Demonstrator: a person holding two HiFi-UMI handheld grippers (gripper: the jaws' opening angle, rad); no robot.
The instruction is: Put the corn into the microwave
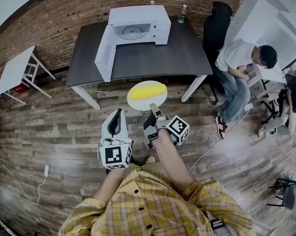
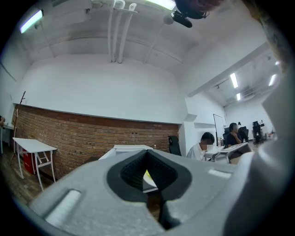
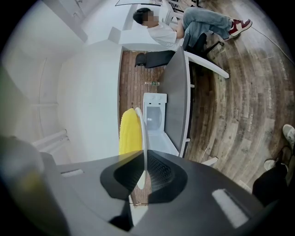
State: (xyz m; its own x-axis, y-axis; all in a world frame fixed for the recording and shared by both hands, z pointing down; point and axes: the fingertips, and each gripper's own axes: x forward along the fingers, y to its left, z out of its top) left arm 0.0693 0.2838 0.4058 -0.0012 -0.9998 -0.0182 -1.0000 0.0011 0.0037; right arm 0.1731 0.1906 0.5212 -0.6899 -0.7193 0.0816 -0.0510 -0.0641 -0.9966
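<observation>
A yellow corn cob (image 1: pixel 147 92) lies on a white plate (image 1: pixel 141 106). My right gripper (image 1: pixel 152 109) is shut on the plate's near rim and holds it level in the air, short of the dark table (image 1: pixel 160 57). In the right gripper view the plate (image 3: pixel 144 138) stands edge-on between the pads, with the corn (image 3: pixel 130 131) on its left side. The white microwave (image 1: pixel 137 24) stands on the table with its door (image 1: pixel 105 52) swung open to the left. My left gripper (image 1: pixel 119 112) hovers left of the plate, shut and empty.
A person (image 1: pixel 241 65) sits at a white desk right of the table, beside a black chair (image 1: pixel 215 25). A bottle (image 1: pixel 182 13) stands at the table's back edge. A small white table (image 1: pixel 15 67) is at far left. A cable (image 1: pixel 220 138) runs across the wooden floor.
</observation>
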